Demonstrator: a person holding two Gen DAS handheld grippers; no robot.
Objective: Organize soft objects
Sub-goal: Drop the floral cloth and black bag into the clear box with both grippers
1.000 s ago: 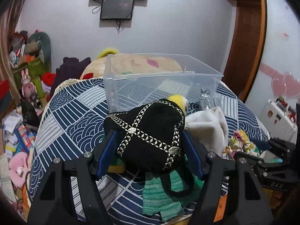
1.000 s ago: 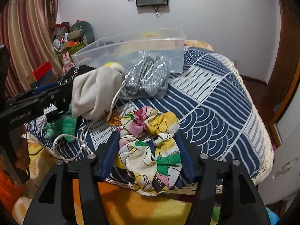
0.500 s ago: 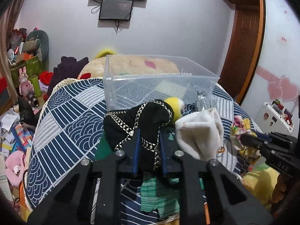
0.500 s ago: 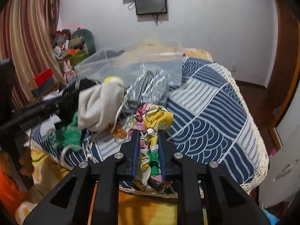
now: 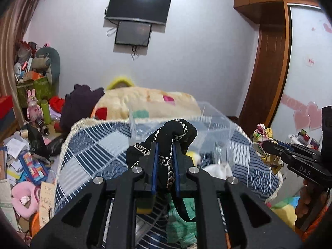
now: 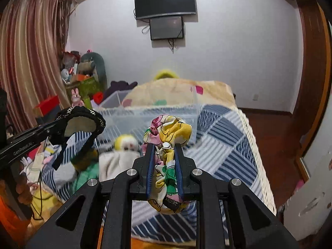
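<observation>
My left gripper (image 5: 165, 145) is shut on a black pouch with silver chain trim (image 5: 176, 130) and holds it lifted above the bed; it also shows in the right wrist view (image 6: 83, 116). My right gripper (image 6: 165, 147) is shut on a floral fabric scrunchie (image 6: 169, 130), lifted too; it shows in the left wrist view (image 5: 262, 132). A clear plastic bin (image 6: 149, 114) stands on the blue patterned bedspread (image 6: 224, 145) ahead of both. A white cloth with a yellow plush head (image 6: 124, 143), a green knit piece (image 5: 180, 226) and a silver pouch (image 5: 220, 151) lie before the bin.
A beige blanket mound (image 5: 149, 103) and a dark purple plush (image 5: 81, 101) lie behind the bin. Toys, boxes and papers clutter the floor at the left (image 5: 25, 166). A wooden door (image 5: 267, 72) stands right. A striped curtain (image 6: 29, 62) hangs left.
Both grippers closed on their items, the left on the black pouch, the right on the scrunchie, then lifted them off the bed toward the bin.
</observation>
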